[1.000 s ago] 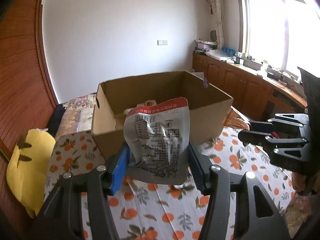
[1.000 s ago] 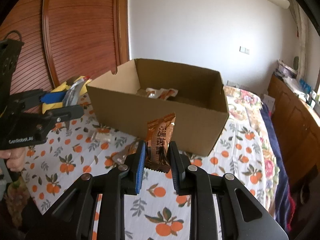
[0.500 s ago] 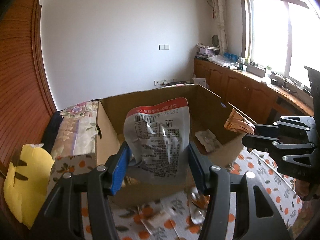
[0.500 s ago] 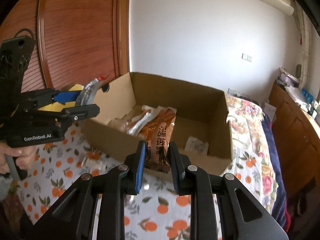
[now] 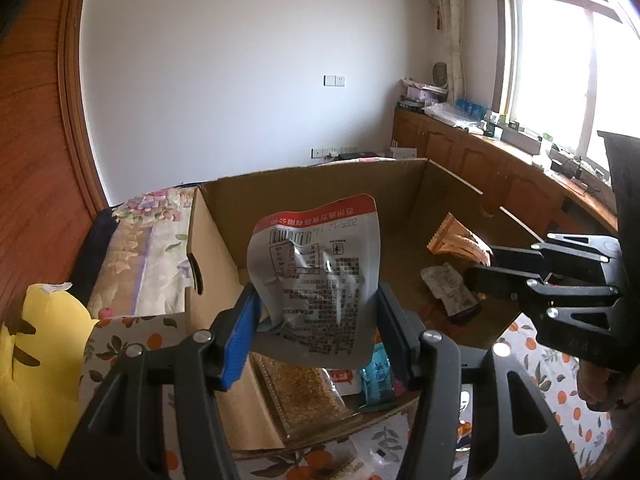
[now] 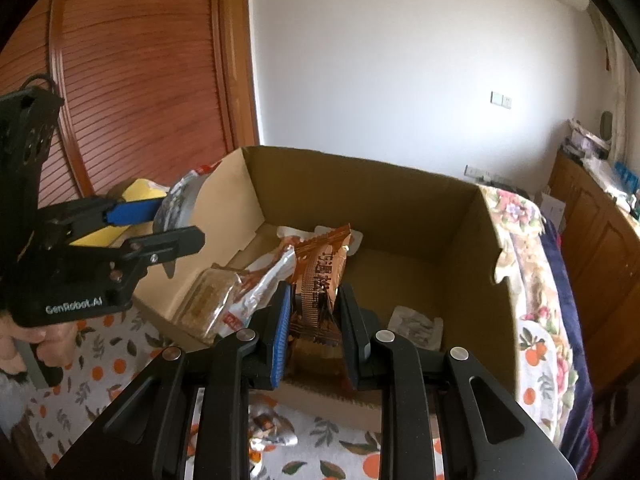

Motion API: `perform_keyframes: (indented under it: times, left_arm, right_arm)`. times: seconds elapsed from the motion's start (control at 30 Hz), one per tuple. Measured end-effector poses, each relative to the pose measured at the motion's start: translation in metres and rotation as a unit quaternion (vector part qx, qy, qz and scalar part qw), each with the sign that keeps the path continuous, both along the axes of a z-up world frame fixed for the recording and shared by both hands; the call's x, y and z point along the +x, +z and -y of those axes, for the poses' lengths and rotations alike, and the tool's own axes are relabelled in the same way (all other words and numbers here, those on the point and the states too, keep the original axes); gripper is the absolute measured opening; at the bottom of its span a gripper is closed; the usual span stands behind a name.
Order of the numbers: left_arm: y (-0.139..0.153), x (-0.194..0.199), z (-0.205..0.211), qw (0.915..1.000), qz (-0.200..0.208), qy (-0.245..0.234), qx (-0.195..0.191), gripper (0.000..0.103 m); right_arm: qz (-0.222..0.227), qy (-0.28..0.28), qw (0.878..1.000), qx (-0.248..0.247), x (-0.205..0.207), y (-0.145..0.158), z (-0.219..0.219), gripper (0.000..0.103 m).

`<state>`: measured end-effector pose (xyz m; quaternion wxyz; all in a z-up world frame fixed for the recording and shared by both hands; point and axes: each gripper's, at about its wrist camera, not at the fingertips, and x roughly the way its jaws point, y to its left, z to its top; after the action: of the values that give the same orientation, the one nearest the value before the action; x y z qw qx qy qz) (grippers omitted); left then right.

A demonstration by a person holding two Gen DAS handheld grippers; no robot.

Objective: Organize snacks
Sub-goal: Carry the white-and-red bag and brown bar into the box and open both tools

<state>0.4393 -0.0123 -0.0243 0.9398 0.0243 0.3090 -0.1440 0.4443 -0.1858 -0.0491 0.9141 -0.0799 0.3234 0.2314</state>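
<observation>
The left claw (image 5: 316, 320) pinched a grey foil pouch (image 5: 316, 276) upright above the cardboard box (image 5: 208, 240), poised for dropping in. The right claw (image 6: 314, 320) clamped an orange wrapper (image 6: 320, 276) over the same box, where other snacks (image 6: 212, 300) lay gathered on its floor.

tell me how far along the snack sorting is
Done: several packets already lie in the box. In hand: the left gripper holds a grey pouch and the right gripper an orange packet, both over the box, unreleased. Left: at least one wrapper remains on the cloth.
</observation>
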Motion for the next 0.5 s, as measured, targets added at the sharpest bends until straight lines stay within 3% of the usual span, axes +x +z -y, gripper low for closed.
perform_keyframes:
  times: [0.5]
  left_arm:
    - [-0.012, 0.003, 0.008, 0.9998, -0.015, -0.011, 0.003, 0.059]
  right_arm:
    - [-0.002, -0.009, 1.0, -0.011, 0.007, -0.01, -0.007, 0.023]
